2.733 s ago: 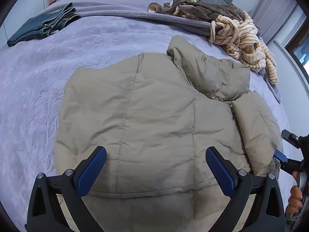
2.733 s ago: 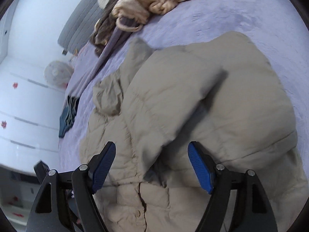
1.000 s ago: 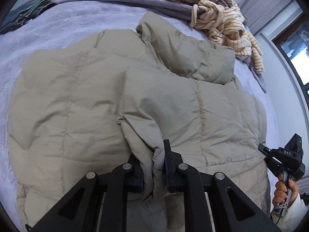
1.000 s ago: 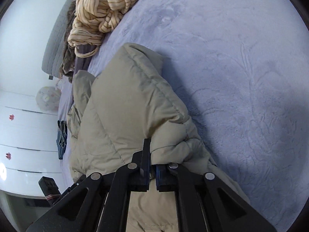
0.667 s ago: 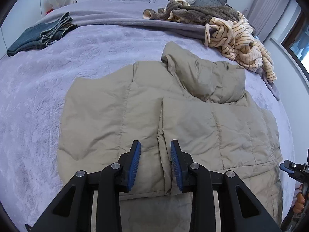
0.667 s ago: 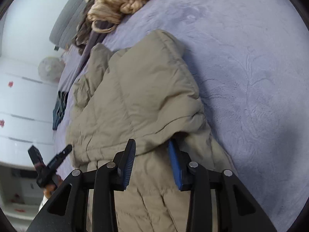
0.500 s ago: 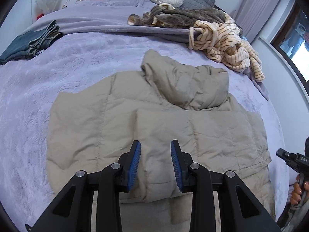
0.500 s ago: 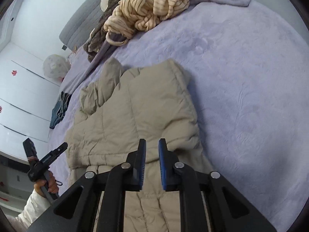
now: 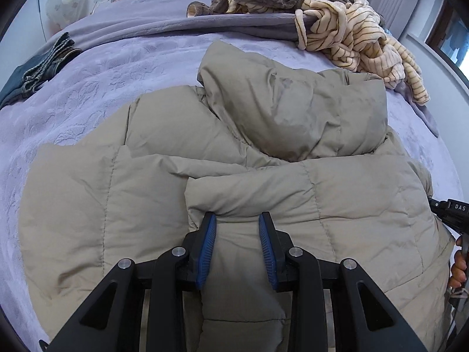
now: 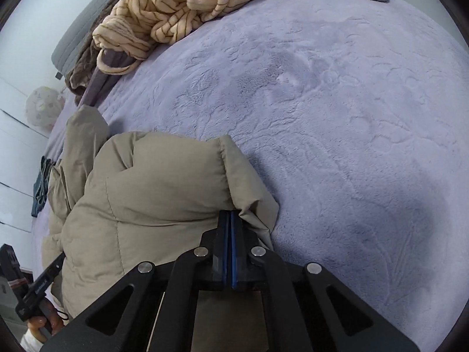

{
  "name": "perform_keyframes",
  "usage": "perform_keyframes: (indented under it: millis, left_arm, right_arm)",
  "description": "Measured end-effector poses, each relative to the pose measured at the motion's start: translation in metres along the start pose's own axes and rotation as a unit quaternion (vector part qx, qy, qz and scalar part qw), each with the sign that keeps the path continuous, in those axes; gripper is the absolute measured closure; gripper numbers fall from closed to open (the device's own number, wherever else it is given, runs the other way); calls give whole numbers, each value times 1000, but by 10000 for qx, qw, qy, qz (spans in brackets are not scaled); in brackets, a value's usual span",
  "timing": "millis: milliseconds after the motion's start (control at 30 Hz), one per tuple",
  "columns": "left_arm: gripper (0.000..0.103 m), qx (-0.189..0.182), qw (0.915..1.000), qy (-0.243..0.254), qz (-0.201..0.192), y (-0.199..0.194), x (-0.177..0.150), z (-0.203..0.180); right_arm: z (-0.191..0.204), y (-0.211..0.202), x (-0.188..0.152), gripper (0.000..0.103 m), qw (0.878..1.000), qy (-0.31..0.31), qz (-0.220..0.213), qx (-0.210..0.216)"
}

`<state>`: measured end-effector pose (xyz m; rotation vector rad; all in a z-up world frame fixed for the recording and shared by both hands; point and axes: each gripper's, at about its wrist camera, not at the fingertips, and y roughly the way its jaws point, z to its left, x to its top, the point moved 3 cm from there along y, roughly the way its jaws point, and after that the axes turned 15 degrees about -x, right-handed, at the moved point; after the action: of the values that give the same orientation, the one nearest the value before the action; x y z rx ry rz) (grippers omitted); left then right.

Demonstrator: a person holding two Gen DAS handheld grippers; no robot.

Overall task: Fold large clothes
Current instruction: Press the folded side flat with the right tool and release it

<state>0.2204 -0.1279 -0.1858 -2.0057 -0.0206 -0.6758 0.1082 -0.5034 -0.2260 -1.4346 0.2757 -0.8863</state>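
The beige puffer jacket point(image 9: 164, 176) lies spread on the purple bed point(image 10: 337, 117), hood toward the pillows, its right side already folded inward. The step in hand, as I judge it, is gripping the lower edge of that folded panel with both claws to carry the next fold. To do it well I should bite deep enough to catch all the padded layers, since the slick fabric looks likely to slip, and lift both sides evenly so the fold line stays straight

My left claw point(image 9: 237, 228) is partly open, its blue pads straddling a ridge of the folded panel and touching it on both sides without pinching. My right claw point(image 10: 228, 220) is fully closed at the jacket's outer corner; fabric bunches against the tips, but I cannot tell whether any is caught between them
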Motion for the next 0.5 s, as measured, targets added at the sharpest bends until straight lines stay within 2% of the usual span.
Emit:
perform_keyframes:
  millis: [133, 333, 500]
  left_arm:
    - [69, 110, 9999, 108, -56, -22, -3, -3]
    - [69, -1, 9999, 136, 21, -54, -31, 0]
    - [69, 125, 9997, -46, 212, -44, -58, 10]
  right_arm:
    - [-6, -31, -5, 98, 9999, -132, -68, -73]
    - [-7, -76, -48, 98, 9970, -669, -299, -246]
    - [-8, -66, -76, 98, 9951, -894, -153, -385]
